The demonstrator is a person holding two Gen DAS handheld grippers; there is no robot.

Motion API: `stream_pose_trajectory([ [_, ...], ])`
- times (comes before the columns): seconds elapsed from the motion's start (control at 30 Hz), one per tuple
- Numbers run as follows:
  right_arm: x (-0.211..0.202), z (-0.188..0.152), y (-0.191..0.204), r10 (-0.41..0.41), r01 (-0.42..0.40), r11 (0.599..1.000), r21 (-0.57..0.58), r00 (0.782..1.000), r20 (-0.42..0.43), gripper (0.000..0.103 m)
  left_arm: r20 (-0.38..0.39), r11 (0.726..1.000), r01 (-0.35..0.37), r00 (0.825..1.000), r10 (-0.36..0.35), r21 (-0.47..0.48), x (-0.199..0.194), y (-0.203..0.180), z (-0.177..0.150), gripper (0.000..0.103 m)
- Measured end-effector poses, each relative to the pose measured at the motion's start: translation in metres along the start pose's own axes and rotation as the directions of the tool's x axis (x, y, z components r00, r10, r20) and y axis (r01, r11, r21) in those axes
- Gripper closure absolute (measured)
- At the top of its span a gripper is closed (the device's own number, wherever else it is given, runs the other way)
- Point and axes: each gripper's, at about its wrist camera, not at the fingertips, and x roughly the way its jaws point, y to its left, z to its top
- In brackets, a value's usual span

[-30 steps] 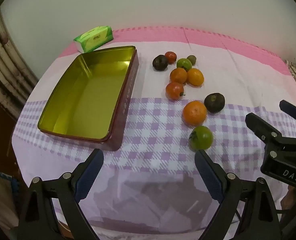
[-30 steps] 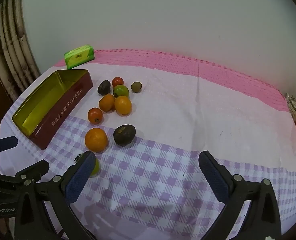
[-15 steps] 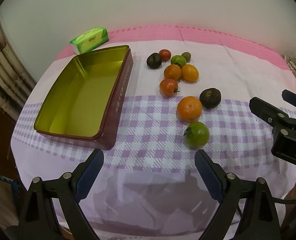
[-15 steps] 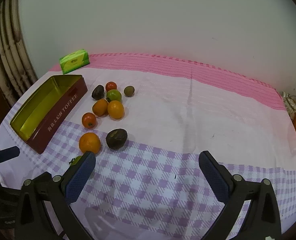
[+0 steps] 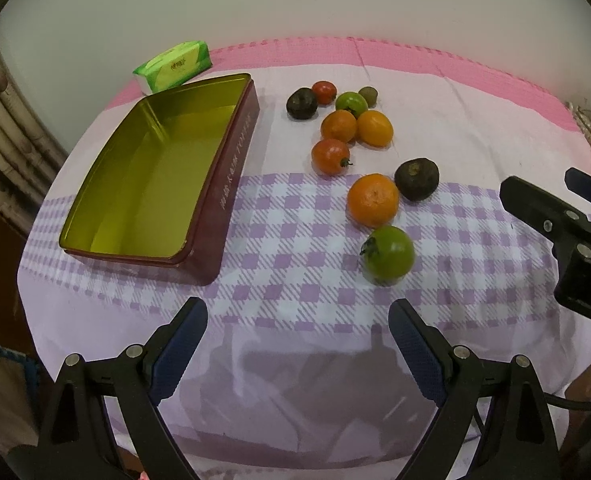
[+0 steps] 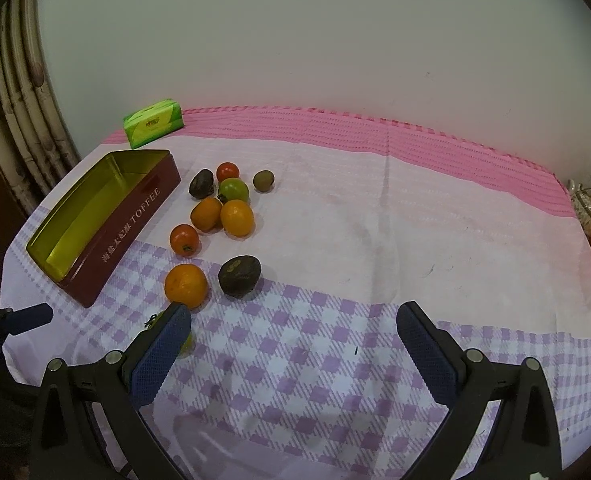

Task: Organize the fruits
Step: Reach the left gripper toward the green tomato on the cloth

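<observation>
Both grippers are held wide open and empty above the near edge of a checked tablecloth [image 5: 295, 292]. Just ahead of the left gripper [image 5: 297, 332] lies a green tomato [image 5: 389, 255], with more fruit scattered beyond it. The open toffee tin [image 5: 151, 168] is seen ahead to its left, far left of the right gripper [image 6: 293, 334].

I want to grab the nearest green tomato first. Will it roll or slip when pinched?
The green tomato is round and lies free on the flat tablecloth, so a nudge would likely roll it. Its skin looks smooth and glossy, so it may slip between pads. The left hand-held gripper is open wide enough to straddle it.
</observation>
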Motion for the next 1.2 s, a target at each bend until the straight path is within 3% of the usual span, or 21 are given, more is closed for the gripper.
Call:
stream_pose_trajectory([
  [0.9,0.001,0.004,-0.033,-0.023,0.024,0.995,0.095,1.0,-0.012,0.001,0.006,0.997,0.062,0.998,-0.062,0.037,-0.001,-0.02,0.013,0.011],
  [1.2,0.005,0.003,-0.05,-0.031,0.034,0.988,0.152,0.999,-0.026,0.001,-0.035,0.993,0.114,0.993,-0.113,0.016,0.016,-0.023,0.021,0.031],
])
